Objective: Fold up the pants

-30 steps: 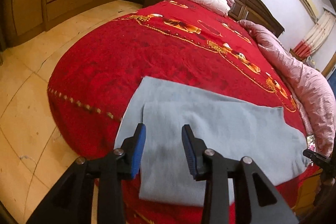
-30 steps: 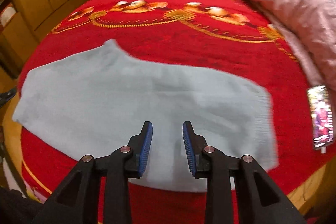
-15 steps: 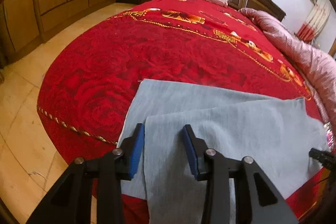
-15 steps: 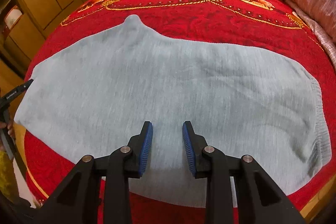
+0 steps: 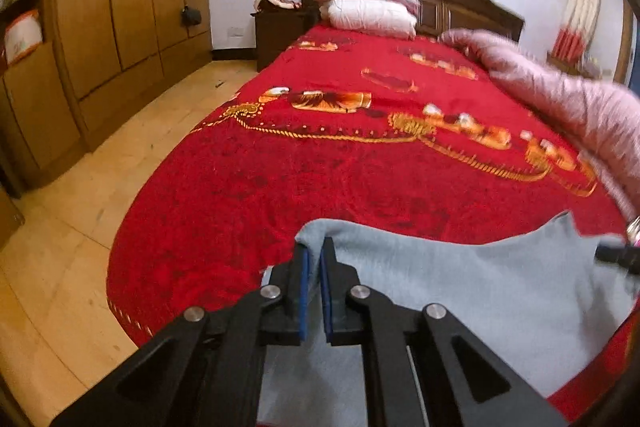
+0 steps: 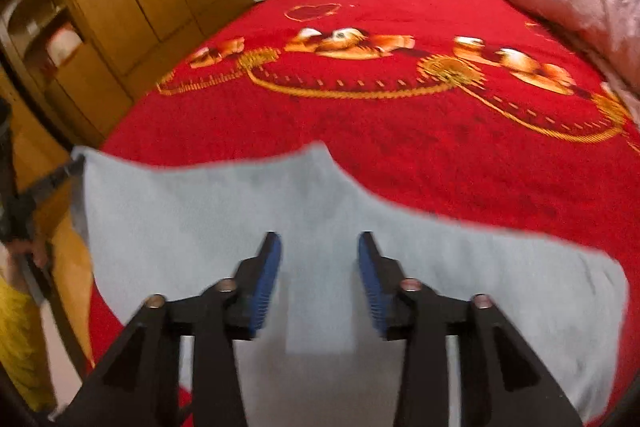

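The left gripper (image 5: 314, 259) is low at the foot of the bed (image 5: 360, 167), jaws pinched nearly together on the near-left corner of the light grey pants (image 5: 460, 287), with the cloth bunched up over the tips. The right gripper (image 6: 319, 259) points along the bed with its jaws wide apart, holding nothing, and grey fabric shows in the gap between them.

The pants lie across the foot end of the red bedspread. Both views are motion-blurred, so the edges of the cloth are smeary. In the left view the far right end of the pants is cut off by the lens rim, and I can't tell how many layers are in the pinch. At the left edge of the right view there's a bit of a hand (image 6: 38, 251) on the other gripper's handle, mostly out of frame.

Compared with half a second ago, the left jaws were open over flat fabric, now they've closed. The right ones haven't changed.
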A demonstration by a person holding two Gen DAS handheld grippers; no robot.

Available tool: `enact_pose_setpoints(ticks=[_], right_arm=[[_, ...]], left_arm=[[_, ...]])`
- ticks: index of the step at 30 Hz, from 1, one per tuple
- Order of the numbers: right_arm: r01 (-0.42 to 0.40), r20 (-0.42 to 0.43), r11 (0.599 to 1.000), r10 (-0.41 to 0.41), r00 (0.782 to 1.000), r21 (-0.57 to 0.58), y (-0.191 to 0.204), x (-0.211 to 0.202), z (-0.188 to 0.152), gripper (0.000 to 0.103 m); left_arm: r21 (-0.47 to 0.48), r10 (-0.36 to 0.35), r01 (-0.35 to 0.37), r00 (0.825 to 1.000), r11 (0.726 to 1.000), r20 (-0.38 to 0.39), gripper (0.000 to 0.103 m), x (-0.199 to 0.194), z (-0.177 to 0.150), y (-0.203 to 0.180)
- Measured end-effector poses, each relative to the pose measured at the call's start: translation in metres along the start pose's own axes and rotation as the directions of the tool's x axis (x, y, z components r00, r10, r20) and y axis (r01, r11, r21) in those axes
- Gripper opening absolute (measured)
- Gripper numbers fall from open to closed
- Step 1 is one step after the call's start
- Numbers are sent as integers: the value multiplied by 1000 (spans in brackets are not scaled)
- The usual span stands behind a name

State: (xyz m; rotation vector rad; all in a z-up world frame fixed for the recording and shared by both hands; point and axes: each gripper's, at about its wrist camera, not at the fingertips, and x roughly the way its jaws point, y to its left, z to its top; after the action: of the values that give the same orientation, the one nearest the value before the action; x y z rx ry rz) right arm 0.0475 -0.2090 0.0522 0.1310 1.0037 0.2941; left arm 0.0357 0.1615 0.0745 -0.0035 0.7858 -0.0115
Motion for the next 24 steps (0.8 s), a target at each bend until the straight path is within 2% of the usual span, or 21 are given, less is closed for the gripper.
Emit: enact_pose_setpoints(ticks=[5,7,8,9,10,13,17,19,22,23,24], right_arm=[[28,-43,998,-31,999,-57,-3,43,28,47],[-4,-75,997,-2,997,-75,-4,56,31,46],[-26,-86,997,20,996,-79,-4,61,31,43],[-37,-74,996,31,997,-78,-5,62,30,21],[-38,-53,996,34,998,-75,-5,59,30,8],[-24,36,999,26,999,-48,-7,49,29,8],[56,-7,996,-57,998,-67,-4,75,28,8],[86,28,993,-84,996,-78,-2,80,27,9],[91,32,994,-89,996,-60,-3,79,27,11],[91,30,994,-89,996,-59,-3,79,26,12],[92,26,994,-90,996,-53,-3,77,27,13]], left_arm=[[14,40,-39,997,999,-64,5,23,-11,-4],[-6,29,-30,996,1000,-85,5,26,-19,1],[-11,24,-25,996,1000,-91,5,26,-22,2],[-15,23,-25,995,1000,-96,5,25,-23,4],[-21,23,-25,995,999,-95,5,21,-24,5],[-13,33,-35,996,999,-81,5,13,-19,5],[5,47,-46,988,999,-147,7,44,-13,5],[16,89,-88,975,996,-201,16,71,-18,6],[19,120,-118,977,993,-176,30,71,-19,9],[25,145,-143,974,989,-173,39,69,-18,11],[29,169,-167,971,986,-171,41,66,-18,14]])
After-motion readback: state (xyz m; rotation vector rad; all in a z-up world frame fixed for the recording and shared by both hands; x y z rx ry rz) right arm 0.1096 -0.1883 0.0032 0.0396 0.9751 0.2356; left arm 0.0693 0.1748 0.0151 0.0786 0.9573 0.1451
